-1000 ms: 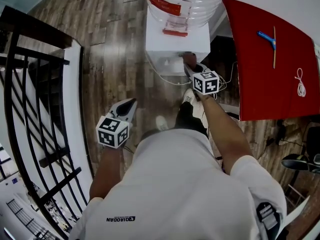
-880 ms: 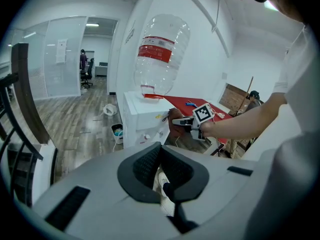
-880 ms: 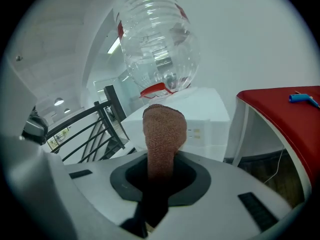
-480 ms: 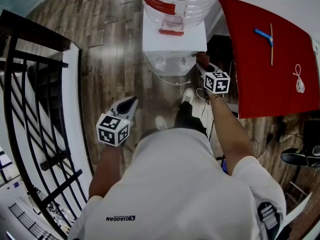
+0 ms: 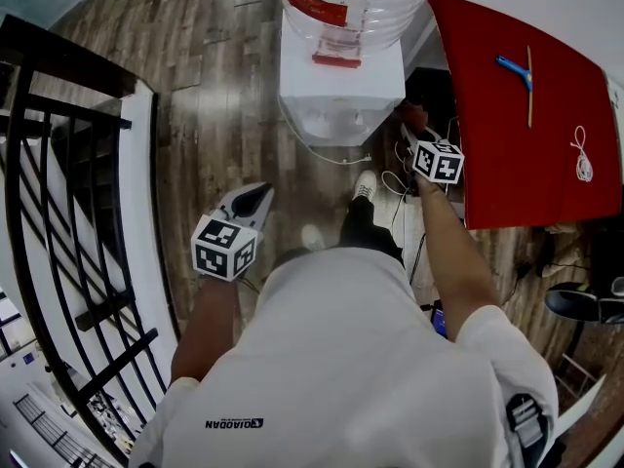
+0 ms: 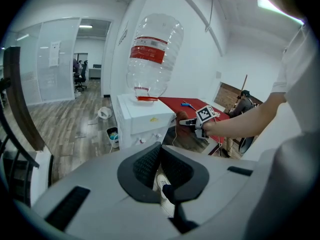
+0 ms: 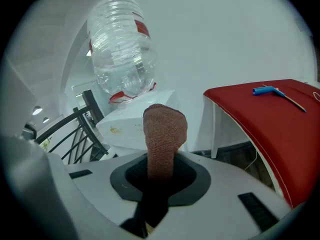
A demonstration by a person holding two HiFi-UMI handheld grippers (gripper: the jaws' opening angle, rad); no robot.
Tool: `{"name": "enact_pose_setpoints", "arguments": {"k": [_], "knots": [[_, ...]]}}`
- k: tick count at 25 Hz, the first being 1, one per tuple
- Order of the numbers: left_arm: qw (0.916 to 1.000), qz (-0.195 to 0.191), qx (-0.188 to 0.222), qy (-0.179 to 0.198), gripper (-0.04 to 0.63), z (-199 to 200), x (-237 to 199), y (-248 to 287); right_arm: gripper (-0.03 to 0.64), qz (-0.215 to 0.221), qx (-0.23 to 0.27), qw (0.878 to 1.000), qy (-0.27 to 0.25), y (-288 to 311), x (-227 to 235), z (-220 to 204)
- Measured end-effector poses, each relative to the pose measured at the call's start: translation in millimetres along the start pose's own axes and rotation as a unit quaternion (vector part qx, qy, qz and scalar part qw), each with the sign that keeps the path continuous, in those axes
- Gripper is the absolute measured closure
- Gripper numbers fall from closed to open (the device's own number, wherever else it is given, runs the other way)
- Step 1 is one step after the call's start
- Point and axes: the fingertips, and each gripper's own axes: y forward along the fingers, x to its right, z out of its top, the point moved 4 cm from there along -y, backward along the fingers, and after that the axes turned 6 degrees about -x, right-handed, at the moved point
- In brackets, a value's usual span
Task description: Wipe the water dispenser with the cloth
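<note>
Bright, even indoor light; fisheye warp and dark vignette at edges.

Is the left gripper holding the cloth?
No, the left gripper is shut on nothing; the brown cloth is clamped in the right gripper.

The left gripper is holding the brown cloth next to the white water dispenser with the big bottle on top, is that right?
Not quite: the right gripper holds the brown cloth, clamped between its jaws in the right gripper view. It is indeed next to the white water dispenser with the big bottle on top.
</note>
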Motion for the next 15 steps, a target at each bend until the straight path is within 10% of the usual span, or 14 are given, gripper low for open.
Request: {"name": "enact_pose_setpoints", "arguments": {"k": [15], "knots": [[0.9996, 0.018, 0.006, 0.020, 0.606, -10.0, -16.0, -15.4, 0.560, -0.056, -0.004, 0.997, 0.045, -20.7, 16.1, -13.3]]}}
